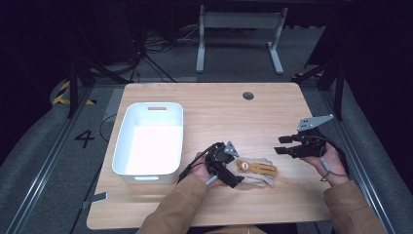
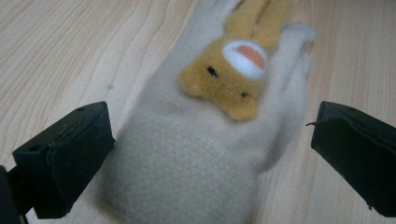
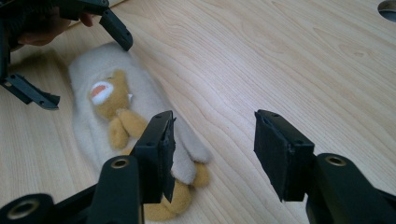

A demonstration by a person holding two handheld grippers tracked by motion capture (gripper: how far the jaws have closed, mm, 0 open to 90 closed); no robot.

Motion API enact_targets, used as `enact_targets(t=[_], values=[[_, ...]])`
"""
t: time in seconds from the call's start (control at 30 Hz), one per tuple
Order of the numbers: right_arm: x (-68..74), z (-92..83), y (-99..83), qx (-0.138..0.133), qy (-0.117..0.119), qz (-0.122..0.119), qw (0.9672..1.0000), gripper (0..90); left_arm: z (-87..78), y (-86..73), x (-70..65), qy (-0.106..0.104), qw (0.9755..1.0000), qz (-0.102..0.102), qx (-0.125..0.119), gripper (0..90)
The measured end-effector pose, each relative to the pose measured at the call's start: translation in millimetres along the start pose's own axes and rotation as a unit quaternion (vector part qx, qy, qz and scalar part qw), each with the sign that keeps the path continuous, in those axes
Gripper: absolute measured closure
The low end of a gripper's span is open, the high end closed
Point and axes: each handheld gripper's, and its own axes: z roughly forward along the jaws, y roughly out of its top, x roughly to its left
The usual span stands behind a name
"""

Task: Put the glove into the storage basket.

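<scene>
Left gripper (image 2: 205,158) spread wide, straddling the cuff of the glove (image 2: 210,140), nothing clamped. Right gripper (image 3: 212,154) released, empty, hovering near glove's fingers. Risk: soft fleece bunches or slips if jaws close shallow. Glove lies flat on wooden table (image 1: 219,112) beside white bin (image 1: 122,146); dark room
</scene>
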Motion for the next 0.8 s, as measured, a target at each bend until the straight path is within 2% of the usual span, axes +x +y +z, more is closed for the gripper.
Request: enact_targets(t=[0.17,0.3,0.57,0.8], values=[[0.5,2.2,-0.3,0.003,0.002,0.000,1.0000,48.3,5.6,-3.0,1.7,-0.009,0.9999,0.014,0.000,0.0],[1.5,4.1,0.2,0.005,0.003,-0.003,1.0000,48.2,10.5,-3.8,2.8,-0.010,0.9998,0.017,0.003,0.0],[1.9,5.0,0.1,0.007,0.004,-0.001,1.0000,48.0,21.2,-4.2,-2.3,-0.013,0.9990,0.034,0.026,0.0],[1.7,4.6,-0.2,0.006,0.004,-0.001,1.0000,47.8,29.2,-6.0,-4.8,-0.005,0.9986,0.034,0.042,0.0]])
